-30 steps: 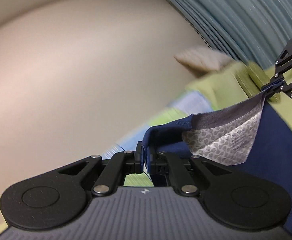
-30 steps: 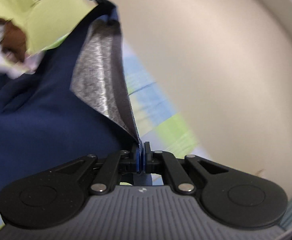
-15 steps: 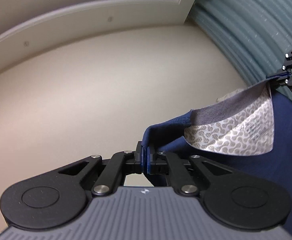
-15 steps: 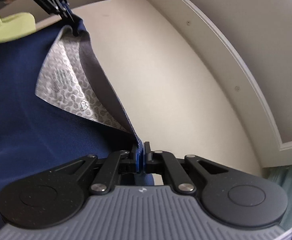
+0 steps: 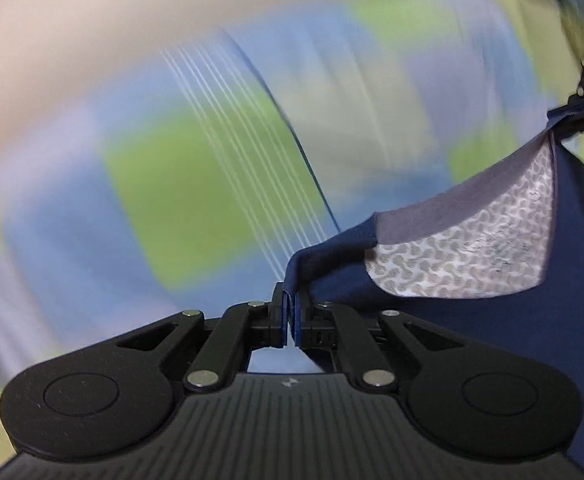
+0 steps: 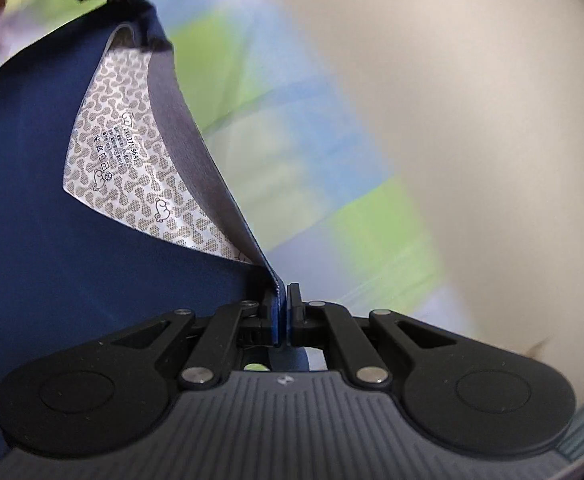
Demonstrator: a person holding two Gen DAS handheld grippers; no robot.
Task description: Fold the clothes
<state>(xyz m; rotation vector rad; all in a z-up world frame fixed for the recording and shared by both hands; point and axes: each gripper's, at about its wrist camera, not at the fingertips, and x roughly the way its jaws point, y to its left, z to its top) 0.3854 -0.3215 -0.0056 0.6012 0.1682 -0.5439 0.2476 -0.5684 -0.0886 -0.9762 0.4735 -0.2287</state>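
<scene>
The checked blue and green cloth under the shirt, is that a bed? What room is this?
Probably a bedroom. The blurred checked cloth looks like a bedspread beside a plain cream wall, and both grippers hold up a navy shirt.

Between the two grippers the navy garment (image 5: 532,340) hangs stretched, its collar edge with the patterned grey lining (image 6: 132,152) spanning the gap, so nothing could pass straight across there. Beyond the left gripper (image 5: 291,316) lies open air over the blurred blue-and-green checked bedding (image 5: 180,184). Off the right gripper (image 6: 283,312) a plain cream wall (image 6: 492,120) closes off its far side
</scene>
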